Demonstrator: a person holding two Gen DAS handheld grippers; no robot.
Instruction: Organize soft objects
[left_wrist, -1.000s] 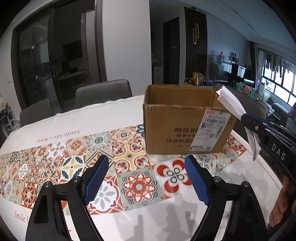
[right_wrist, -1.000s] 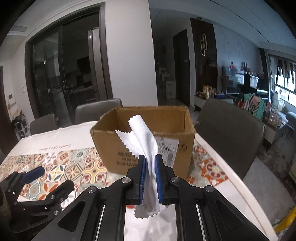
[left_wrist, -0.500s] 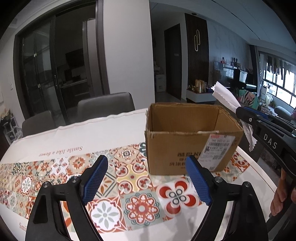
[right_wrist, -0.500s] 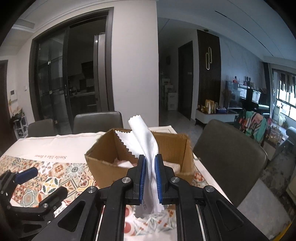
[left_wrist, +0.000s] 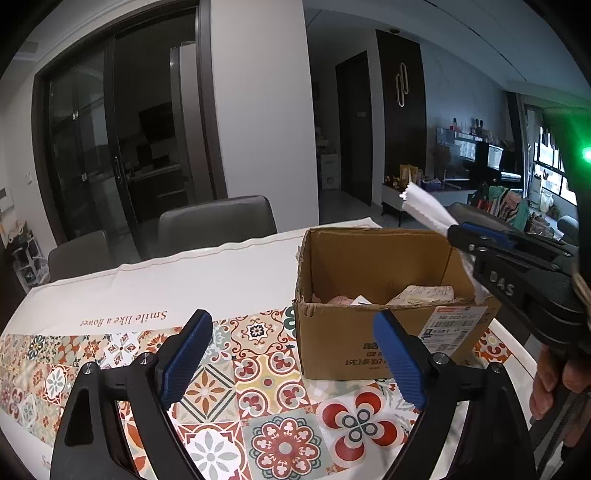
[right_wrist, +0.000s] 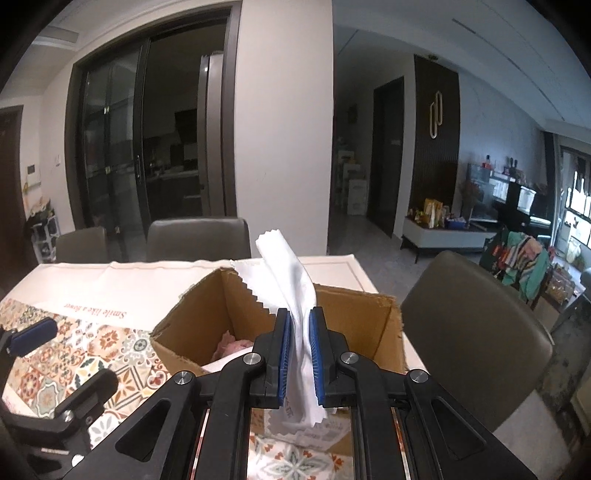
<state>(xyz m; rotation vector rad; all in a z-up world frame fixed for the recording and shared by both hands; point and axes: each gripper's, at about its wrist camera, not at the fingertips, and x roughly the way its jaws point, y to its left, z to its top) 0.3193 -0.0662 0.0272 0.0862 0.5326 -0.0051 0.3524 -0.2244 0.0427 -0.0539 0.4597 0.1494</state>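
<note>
My right gripper (right_wrist: 299, 325) is shut on a white cloth (right_wrist: 291, 273) with zigzag edges and holds it above the near rim of an open cardboard box (right_wrist: 365, 325). The cloth (left_wrist: 424, 210) and right gripper (left_wrist: 458, 234) also show in the left wrist view, over the box's (left_wrist: 340, 339) right side. Inside the box lie a pink soft item (right_wrist: 231, 345) and pale items (left_wrist: 421, 293). My left gripper (left_wrist: 295, 354) is open and empty, above the tablecloth to the left front of the box.
The table carries a white cloth with patterned tiles (left_wrist: 255, 369). Grey chairs stand behind the table (left_wrist: 218, 225) and at its right side (right_wrist: 472, 317). A person's fingers (left_wrist: 550, 376) hold the right gripper's handle.
Both grippers have risen, so the box's inside now shows. The right gripper with the cloth has moved forward over the box's rim. The left gripper stays open.
</note>
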